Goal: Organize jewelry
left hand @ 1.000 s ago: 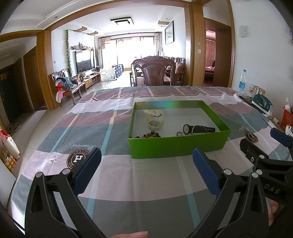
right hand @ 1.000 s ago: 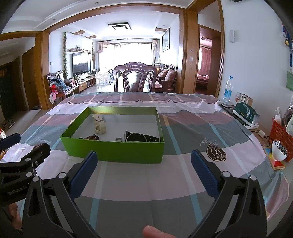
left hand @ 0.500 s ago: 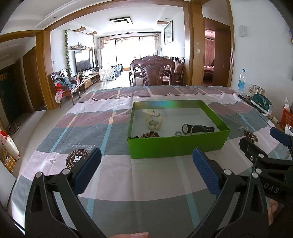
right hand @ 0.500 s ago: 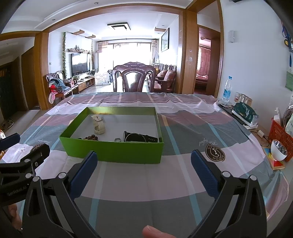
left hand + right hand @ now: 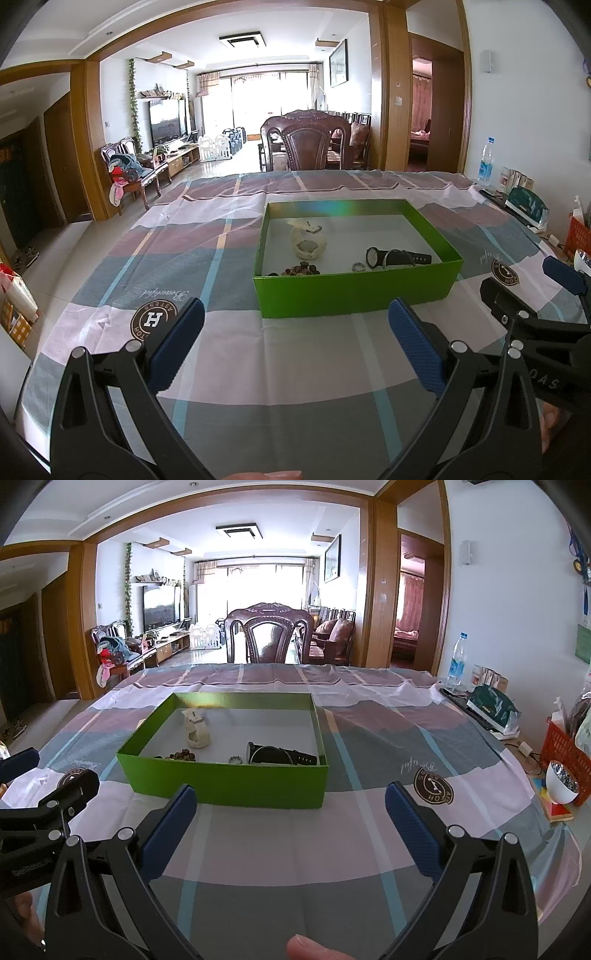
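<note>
Hovering: left gripper [image 5: 295, 325] wide, empty | right gripper [image 5: 290, 805] wide, empty | green box [image 5: 229, 784] ahead

Both cameras sat low over the checked tablecloth [image 5: 295, 369], each looking forward between its own pair of spread blue-padded fingers toward the dining chair [image 5: 306, 147] at 12 o'clock. The left wrist view held the green box [image 5: 354, 291] near, slightly toward 1 o'clock, with the right gripper [image 5: 528, 291] intruding at 3 o'clock. The right wrist view looked from a spot further right, so the green box [image 5: 229, 779] fell toward 11 o'clock and the left gripper [image 5: 51, 779] showed at 9 o'clock. Both shared the box, the cloth, the chair and the living room behind.
</note>
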Demonstrator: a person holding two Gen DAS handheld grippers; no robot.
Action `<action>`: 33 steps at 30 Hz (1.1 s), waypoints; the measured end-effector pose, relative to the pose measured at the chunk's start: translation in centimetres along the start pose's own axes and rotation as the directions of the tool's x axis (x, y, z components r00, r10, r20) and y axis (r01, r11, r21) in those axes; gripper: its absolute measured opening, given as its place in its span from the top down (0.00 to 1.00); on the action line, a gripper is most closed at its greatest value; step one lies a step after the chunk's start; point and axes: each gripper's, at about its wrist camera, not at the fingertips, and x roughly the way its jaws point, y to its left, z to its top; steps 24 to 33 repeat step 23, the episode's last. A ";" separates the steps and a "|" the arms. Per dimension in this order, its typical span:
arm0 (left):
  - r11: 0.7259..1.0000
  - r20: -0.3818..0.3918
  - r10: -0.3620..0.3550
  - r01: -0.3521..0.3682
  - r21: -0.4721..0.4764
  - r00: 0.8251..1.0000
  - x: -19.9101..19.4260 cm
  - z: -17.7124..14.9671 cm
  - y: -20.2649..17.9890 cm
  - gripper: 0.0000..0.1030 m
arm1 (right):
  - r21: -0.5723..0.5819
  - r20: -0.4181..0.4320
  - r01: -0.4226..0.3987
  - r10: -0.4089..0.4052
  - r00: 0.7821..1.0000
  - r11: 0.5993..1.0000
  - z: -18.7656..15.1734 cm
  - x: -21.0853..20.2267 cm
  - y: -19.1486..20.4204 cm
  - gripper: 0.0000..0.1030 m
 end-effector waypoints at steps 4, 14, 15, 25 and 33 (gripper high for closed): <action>1.000 -0.004 -0.002 0.002 -0.002 1.000 0.1 -0.1 0.0 0.04 | -0.002 0.001 0.003 -0.003 1.000 1.000 0.0 0.2 0.0 0.03; 1.000 -0.008 0.009 -0.009 0.005 1.000 0.2 -0.3 -0.1 0.04 | -0.002 0.001 0.002 -0.002 1.000 1.000 -0.1 0.2 0.1 0.03; 1.000 -0.008 0.007 -0.007 0.005 1.000 0.1 -0.3 -0.1 0.04 | -0.002 0.001 0.001 -0.001 1.000 1.000 -0.1 0.2 0.1 0.03; 1.000 -0.013 -0.001 0.001 0.000 1.000 0.1 -0.4 0.2 0.04 | 0.000 0.001 0.000 0.000 1.000 1.000 -0.1 0.3 0.1 0.03; 1.000 -0.013 -0.001 0.001 0.000 1.000 0.1 -0.4 0.2 0.04 | 0.000 0.001 0.000 0.000 1.000 1.000 -0.1 0.3 0.1 0.03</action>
